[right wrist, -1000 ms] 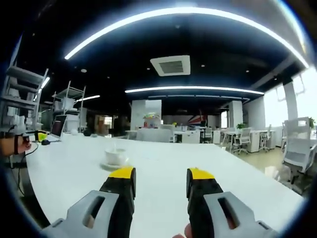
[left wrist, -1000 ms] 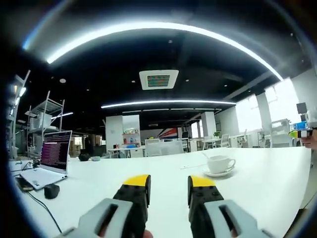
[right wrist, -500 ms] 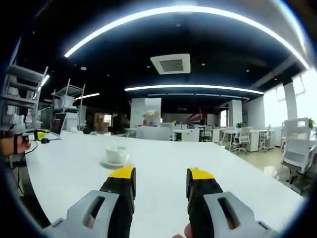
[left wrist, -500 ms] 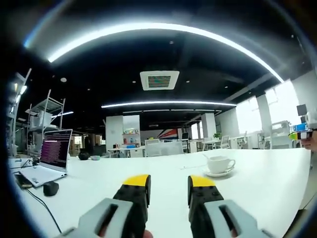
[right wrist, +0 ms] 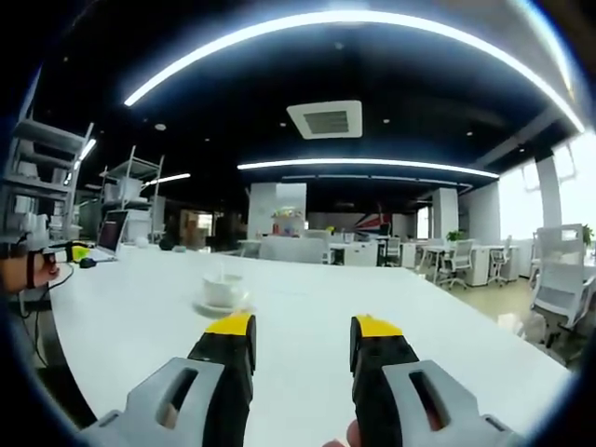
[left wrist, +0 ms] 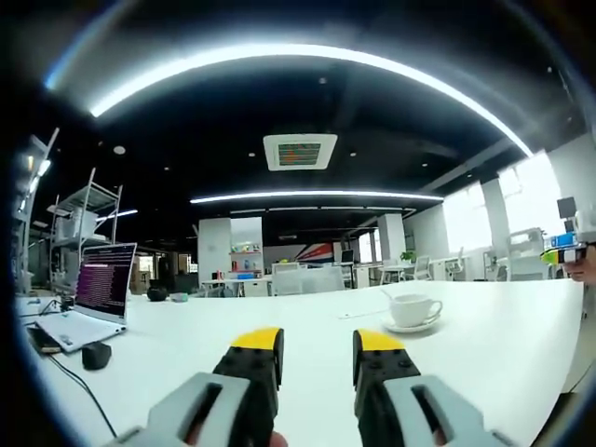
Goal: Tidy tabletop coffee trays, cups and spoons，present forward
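Observation:
A white coffee cup (left wrist: 413,307) stands on a white saucer (left wrist: 411,327) on the white table (left wrist: 186,349), a spoon handle sticking up from the cup. In the left gripper view it lies ahead and to the right of my left gripper (left wrist: 317,346), which is open and holds nothing. The right gripper view shows the same cup (right wrist: 223,289) on its saucer (right wrist: 222,307), ahead and to the left of my right gripper (right wrist: 303,332), also open and holding nothing. Both grippers hover low over the table, well short of the cup.
An open laptop (left wrist: 93,298), a black mouse (left wrist: 97,357) and a cable lie on the table's left part in the left gripper view. The other gripper (left wrist: 568,244) shows at the far right edge there. Shelving, desks and office chairs (right wrist: 563,279) stand around the room.
Both views have shifted very slightly; the cup sits a touch to the right in the right gripper view. Nothing on the table has moved, and both grippers stay open.

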The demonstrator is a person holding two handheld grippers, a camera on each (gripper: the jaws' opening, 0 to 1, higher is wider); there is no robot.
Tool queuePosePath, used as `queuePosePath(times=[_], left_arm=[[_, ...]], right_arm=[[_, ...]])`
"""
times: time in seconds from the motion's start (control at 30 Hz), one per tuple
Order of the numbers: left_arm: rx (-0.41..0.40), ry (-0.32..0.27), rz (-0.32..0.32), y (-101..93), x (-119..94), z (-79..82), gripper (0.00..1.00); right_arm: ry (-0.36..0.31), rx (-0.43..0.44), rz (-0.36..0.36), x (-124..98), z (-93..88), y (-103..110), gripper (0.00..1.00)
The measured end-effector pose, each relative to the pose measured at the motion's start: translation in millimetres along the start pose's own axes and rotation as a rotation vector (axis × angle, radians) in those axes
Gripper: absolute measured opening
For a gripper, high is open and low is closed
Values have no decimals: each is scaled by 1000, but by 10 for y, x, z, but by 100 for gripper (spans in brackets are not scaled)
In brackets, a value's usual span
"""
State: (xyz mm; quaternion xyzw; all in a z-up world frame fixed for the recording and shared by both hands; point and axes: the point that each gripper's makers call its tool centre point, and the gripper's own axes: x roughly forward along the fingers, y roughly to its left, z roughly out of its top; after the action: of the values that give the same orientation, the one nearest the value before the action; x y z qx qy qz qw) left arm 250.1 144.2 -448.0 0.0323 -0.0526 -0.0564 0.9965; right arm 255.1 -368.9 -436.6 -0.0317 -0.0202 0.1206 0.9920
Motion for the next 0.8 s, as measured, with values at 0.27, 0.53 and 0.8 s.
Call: queuePosePath(times=[0.27, 0.53, 0.8], left_arm=[[1, -5, 0, -20, -15, 38, 31], [5, 2, 1, -27, -31, 33, 31], [4, 3, -1, -49, -26, 33, 31]], right_arm=[[-3, -7, 4, 7, 21, 17, 41], [3, -3, 4, 2, -8, 7, 41], [5, 0, 3, 0, -23, -6, 41]])
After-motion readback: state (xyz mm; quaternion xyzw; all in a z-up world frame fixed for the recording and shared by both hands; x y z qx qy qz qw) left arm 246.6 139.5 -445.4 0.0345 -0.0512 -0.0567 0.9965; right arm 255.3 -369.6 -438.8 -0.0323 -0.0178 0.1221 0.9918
